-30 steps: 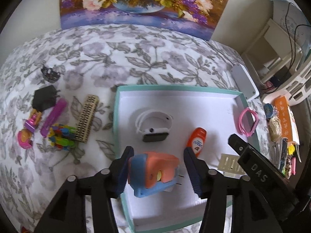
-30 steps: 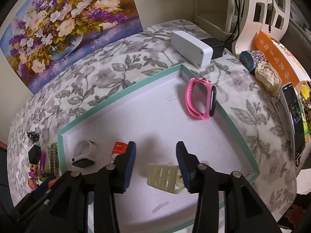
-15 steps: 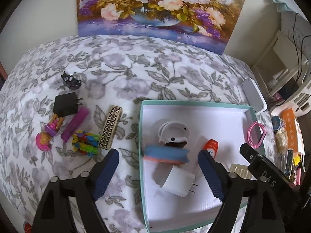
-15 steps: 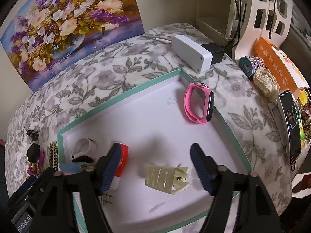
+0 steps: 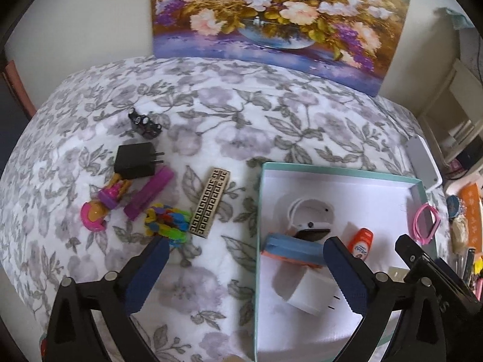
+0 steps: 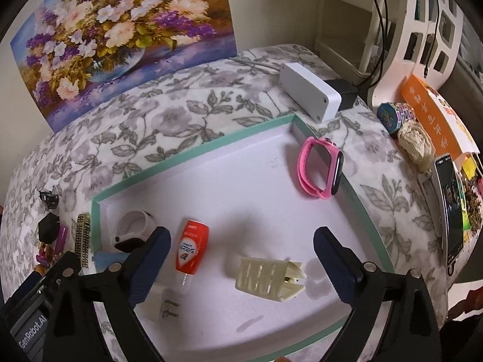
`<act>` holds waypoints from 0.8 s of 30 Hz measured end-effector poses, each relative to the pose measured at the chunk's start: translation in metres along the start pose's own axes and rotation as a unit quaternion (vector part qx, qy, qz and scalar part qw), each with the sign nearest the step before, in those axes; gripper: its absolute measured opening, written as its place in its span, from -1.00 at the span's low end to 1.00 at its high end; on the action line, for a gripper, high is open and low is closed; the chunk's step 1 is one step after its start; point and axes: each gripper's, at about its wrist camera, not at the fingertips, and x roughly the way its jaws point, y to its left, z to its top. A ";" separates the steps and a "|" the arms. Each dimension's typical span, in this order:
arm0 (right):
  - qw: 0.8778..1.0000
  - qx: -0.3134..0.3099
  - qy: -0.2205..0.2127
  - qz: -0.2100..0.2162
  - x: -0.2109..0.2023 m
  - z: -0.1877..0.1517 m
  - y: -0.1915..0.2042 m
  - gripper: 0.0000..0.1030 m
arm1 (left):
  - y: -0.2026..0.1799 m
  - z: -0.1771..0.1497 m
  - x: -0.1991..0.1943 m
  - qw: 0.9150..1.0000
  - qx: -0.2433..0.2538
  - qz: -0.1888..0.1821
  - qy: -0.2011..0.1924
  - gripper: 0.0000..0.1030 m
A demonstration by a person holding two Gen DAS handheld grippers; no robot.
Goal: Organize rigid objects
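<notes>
Left group on the floral tabletop [image 5: 211,114]: black clip [image 5: 144,124], black charger [image 5: 136,161], pink doll figure [image 5: 102,202], purple bar [image 5: 149,191], multicoloured toy [image 5: 166,221] and patterned gold block [image 5: 209,202], all lying outside the tray.
Left tongs [image 5: 244,274]: jaws wide apart and empty, straddling the tray's left wall, one blue pad above the cloth, the other above the tray floor.
Tray [image 5: 332,171]: shallow white box with a teal rim, resting on the tabletop right of the loose group.
Tray, left part: white smartwatch [image 5: 311,215] beside the left wall; blue-and-orange item [image 5: 291,249] just in front of it; white plug adapter [image 5: 311,297] nearer the camera, prongs pointing right.
Tray, middle: orange tube [image 6: 190,249] lying flat with its clear cap toward the camera; cream slotted plastic part [image 6: 268,277] to its right.
Right tongs [image 6: 241,265]: jaws wide apart and empty, hovering over the tray with the cream part between the pads, touching neither.
Tray, right wall: pink wristband [image 6: 320,169] leaning against it.
Beyond the tray: white rectangular box [image 6: 308,95] near the far corner.
</notes>
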 end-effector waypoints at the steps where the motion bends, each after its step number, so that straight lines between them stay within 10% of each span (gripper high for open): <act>1: 1.000 -0.002 -0.001 -0.001 -0.001 0.000 0.001 0.86 | 0.002 0.001 -0.001 1.000 -0.004 0.001 -0.003 1.00; 24: 0.998 -0.043 -0.039 0.031 -0.028 -0.007 0.052 0.87 | 0.075 0.008 -0.052 0.992 -0.036 0.058 -0.110 1.00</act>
